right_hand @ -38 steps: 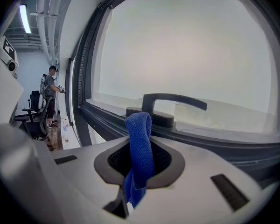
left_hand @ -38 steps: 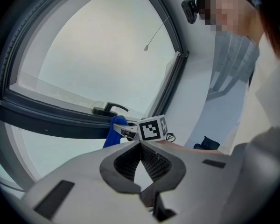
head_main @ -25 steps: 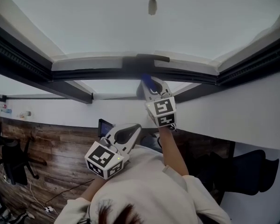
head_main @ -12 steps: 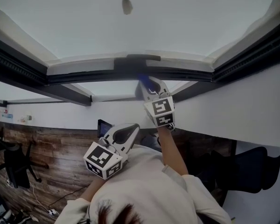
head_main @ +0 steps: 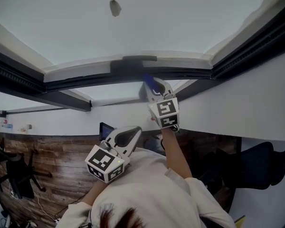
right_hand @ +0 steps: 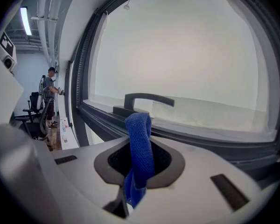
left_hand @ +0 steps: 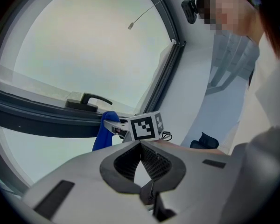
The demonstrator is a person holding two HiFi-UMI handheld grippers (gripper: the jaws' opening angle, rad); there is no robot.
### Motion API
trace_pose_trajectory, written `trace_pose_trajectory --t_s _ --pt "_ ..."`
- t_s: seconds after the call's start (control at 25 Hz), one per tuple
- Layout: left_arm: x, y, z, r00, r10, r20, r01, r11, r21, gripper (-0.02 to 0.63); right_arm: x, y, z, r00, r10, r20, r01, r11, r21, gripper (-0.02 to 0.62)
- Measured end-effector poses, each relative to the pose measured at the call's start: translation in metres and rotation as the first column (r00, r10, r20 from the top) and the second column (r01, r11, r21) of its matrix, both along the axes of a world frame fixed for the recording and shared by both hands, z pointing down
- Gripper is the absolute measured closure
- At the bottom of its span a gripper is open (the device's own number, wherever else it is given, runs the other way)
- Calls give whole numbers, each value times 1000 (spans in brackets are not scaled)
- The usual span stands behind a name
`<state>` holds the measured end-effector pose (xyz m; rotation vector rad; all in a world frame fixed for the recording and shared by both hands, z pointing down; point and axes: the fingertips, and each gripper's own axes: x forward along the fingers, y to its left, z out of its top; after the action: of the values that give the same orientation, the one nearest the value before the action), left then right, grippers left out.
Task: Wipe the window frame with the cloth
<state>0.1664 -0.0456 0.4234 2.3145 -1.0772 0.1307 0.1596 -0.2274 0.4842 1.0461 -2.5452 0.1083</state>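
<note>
A blue cloth (right_hand: pixel 139 146) is clamped in my right gripper (right_hand: pixel 139 171) and stands up folded between its jaws. In the head view that gripper (head_main: pixel 154 87) holds the cloth (head_main: pixel 150 82) against the dark window frame (head_main: pixel 85 77), just below and right of the black window handle (head_main: pixel 133 61). The left gripper view shows the cloth (left_hand: pixel 102 132) hanging under the handle (left_hand: pixel 91 99). My left gripper (head_main: pixel 125 136) is held low near my chest, apart from the window, shut with nothing in it.
The frame's dark bar (right_hand: pixel 210 139) runs left and right behind the cloth. A cord pull (head_main: pixel 115 6) hangs before the pane. Below the white sill lies a wooden floor (head_main: pixel 47 160) with black chairs (head_main: pixel 14 175). A person (right_hand: pixel 49 90) stands far off.
The view has shifted slightly; the cord pull and handle have slid left in the picture. My right gripper stays on the frame with the cloth. The left gripper has barely moved.
</note>
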Motion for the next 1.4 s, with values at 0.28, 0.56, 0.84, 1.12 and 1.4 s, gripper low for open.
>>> trace_pose_trajectory --t_s 0.28,0.56,0.84,1.12,1.4 --pt "5 -1 -1 999 36 -2 -36 999 5 597 15 -3 -1 999 39 0 -39 999 2 546" --pt "2 -5 -2 999 38 -11 -37 999 11 597 26 -6 0 998 66 -7 -66 998 7 546" --pt "6 -11 -3 998 59 -16 -59 998 23 597 44 -12 0 994 104 -9 -104 995 7 546" --pt "10 -17 -5 997 73 -25 -72 997 35 597 69 -18 0 987 161 -11 -161 987 3 545" --pt "21 -16 -5 994 110 -15 -109 993 36 597 108 -29 0 970 244 -12 -244 970 8 546"
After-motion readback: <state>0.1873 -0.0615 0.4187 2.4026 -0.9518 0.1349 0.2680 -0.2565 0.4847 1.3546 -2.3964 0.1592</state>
